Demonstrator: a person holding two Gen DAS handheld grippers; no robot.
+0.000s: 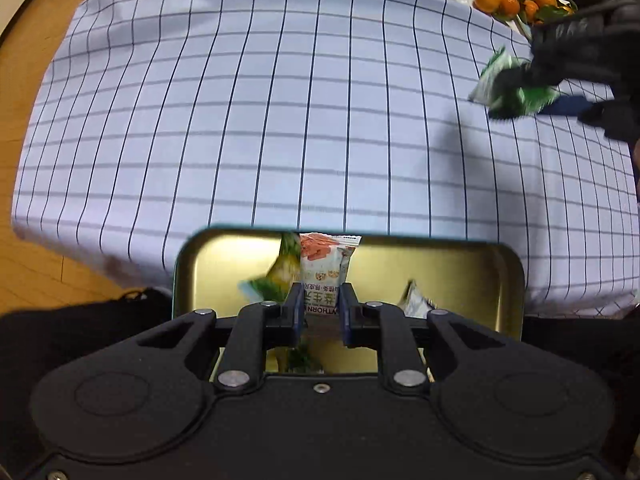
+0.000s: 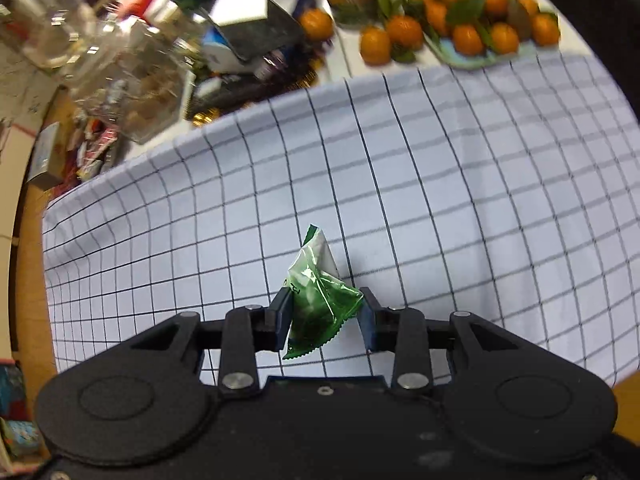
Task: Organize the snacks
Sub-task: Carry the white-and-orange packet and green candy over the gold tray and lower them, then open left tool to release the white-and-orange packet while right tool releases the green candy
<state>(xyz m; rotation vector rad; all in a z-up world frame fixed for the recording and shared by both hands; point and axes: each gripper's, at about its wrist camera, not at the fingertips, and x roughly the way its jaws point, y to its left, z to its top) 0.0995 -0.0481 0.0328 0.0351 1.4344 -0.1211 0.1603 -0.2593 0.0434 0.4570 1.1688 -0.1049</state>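
Observation:
My left gripper [image 1: 319, 308] is shut on an orange-and-white snack packet [image 1: 324, 264] and holds it over a gold tin tray [image 1: 472, 268] at the table's near edge. A green-and-yellow packet [image 1: 280, 276] and a silver packet [image 1: 416, 300] lie in the tray. My right gripper [image 2: 325, 316] holds a green-and-white snack packet [image 2: 316, 292] above the checked cloth; the jaws stand fairly wide, the packet touching both. In the left wrist view the right gripper [image 1: 532, 76] and its green packet [image 1: 504, 84] show at the far right, above the cloth.
A blue-checked tablecloth [image 1: 280, 100] covers the table. Tangerines with leaves [image 2: 472, 28] sit on a plate at the far right. Glass jars, boxes and wrappers [image 2: 132, 64] crowd the far left edge. Wooden floor [image 1: 24, 80] lies to the left.

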